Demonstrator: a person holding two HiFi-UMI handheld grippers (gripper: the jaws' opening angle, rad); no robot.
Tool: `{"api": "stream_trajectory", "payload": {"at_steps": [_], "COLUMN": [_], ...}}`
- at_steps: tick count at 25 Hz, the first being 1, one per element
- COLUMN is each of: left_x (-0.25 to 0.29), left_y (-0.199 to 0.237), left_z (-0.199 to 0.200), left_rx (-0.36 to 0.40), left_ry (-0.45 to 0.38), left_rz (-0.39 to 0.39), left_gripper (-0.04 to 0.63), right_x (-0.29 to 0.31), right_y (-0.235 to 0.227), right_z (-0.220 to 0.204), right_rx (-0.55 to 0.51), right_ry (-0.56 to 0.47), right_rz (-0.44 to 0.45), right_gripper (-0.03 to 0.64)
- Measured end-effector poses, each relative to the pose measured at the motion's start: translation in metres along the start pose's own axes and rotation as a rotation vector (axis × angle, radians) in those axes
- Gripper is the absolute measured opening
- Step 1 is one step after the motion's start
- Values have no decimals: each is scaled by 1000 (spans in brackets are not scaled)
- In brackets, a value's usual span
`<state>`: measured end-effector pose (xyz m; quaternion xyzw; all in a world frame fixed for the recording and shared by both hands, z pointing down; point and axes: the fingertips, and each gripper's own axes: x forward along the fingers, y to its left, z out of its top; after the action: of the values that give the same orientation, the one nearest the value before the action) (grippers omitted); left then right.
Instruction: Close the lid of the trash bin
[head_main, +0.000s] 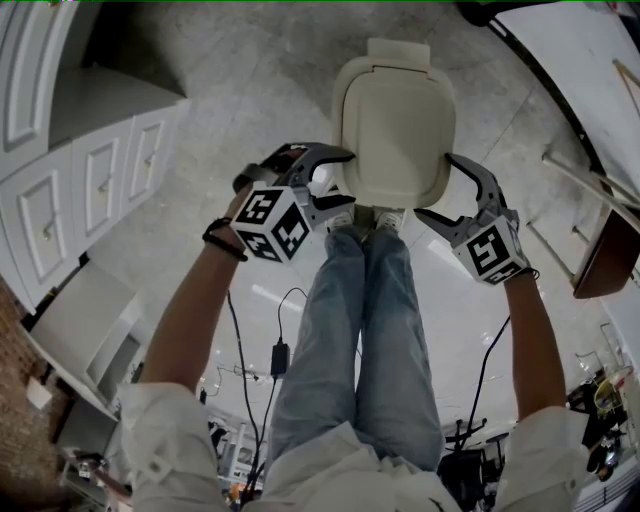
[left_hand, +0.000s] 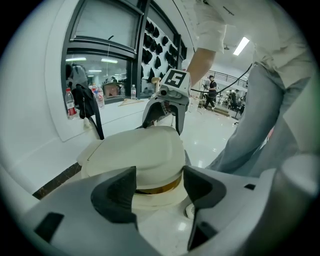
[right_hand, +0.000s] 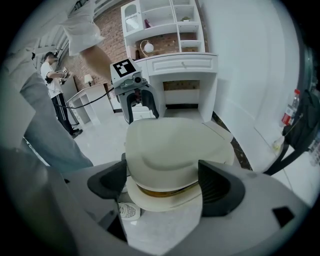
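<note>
The cream trash bin (head_main: 395, 130) stands on the floor in front of the person's shoes (head_main: 375, 218). Its lid (left_hand: 145, 155) lies down over the bin, and a thin brown band (right_hand: 165, 191) shows under its front edge. My left gripper (head_main: 345, 182) is at the bin's near left side and stands open, with nothing between its pads. My right gripper (head_main: 437, 187) is at the near right side, also open and empty. Each gripper view looks across the lid (right_hand: 170, 150) at the other gripper: the right gripper (left_hand: 167, 107) from the left, the left gripper (right_hand: 137, 100) from the right.
White cabinets (head_main: 90, 190) line the left side. A wooden piece of furniture (head_main: 605, 250) stands to the right. Cables and a power brick (head_main: 280, 355) lie on the floor behind the person. Bottles (left_hand: 70, 102) stand on a ledge, and a black bag (left_hand: 87, 107) hangs there.
</note>
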<state>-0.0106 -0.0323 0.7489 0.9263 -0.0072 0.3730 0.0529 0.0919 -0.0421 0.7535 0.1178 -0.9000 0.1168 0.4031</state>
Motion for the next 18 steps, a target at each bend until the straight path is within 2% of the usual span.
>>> {"api": "stream_trajectory", "payload": {"at_steps": [12,14,15,16,18], "left_x": [4,4,5,6,11], "left_y": [-1,0,1,1,1], "left_z": [-2,-1,0,-1,-3], "left_rx": [-124,-145,-150,-148,-127], "left_ry": [-34,-41,-41,-38,-21], "left_rz": [-27,-27,-25,-22,-18], "left_gripper": [296,263,194,171,166], "right_x": [5,6,6,7,9], "right_y": [3,3,3,2,1], "right_z": [-8,-7,-7,-7,-9], "right_rx": [7,12,14,15,19], "right_ry": [17,22,24,26,28], "right_rz": [-1,0,0,-1,-2], "right_gripper": [449,448,448,448,445]}}
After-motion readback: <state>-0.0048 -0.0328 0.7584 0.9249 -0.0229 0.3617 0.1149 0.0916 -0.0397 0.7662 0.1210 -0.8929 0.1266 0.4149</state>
